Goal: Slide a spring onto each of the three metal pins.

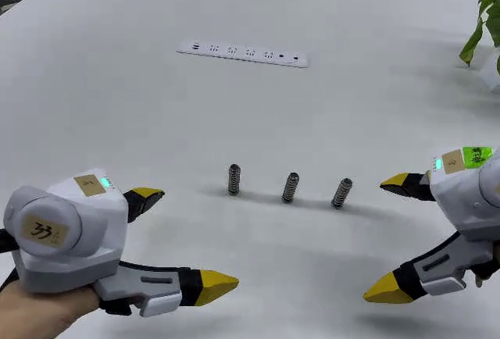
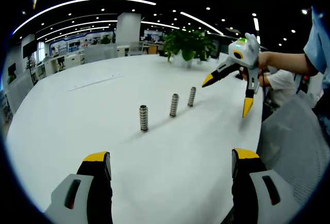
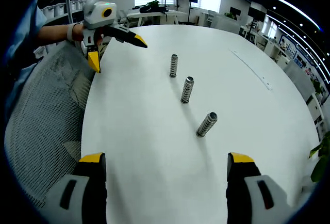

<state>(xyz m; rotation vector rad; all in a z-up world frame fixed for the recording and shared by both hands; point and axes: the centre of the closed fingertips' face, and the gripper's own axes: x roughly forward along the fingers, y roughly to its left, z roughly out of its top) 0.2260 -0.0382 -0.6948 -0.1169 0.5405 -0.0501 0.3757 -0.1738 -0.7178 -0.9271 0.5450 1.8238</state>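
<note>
Three metal pins stand in a row on the white table, each with a spring around it: the left one (image 1: 233, 180), the middle one (image 1: 290, 187) and the right one (image 1: 341, 193), which leans a little. The same springs appear in the left gripper view (image 2: 143, 118) (image 2: 174, 105) (image 2: 192, 96) and in the right gripper view (image 3: 174, 65) (image 3: 187, 90) (image 3: 207, 124). My left gripper (image 1: 187, 239) is open at the near left, apart from the pins. On the near right my right gripper (image 1: 394, 237) is open too, with nothing between its jaws.
A white power strip (image 1: 242, 52) lies flat farther back on the table. A green plant (image 1: 486, 20) stands at the far right edge. The table's front edge runs close under both grippers, with mesh chair backs (image 3: 46, 131) beyond it.
</note>
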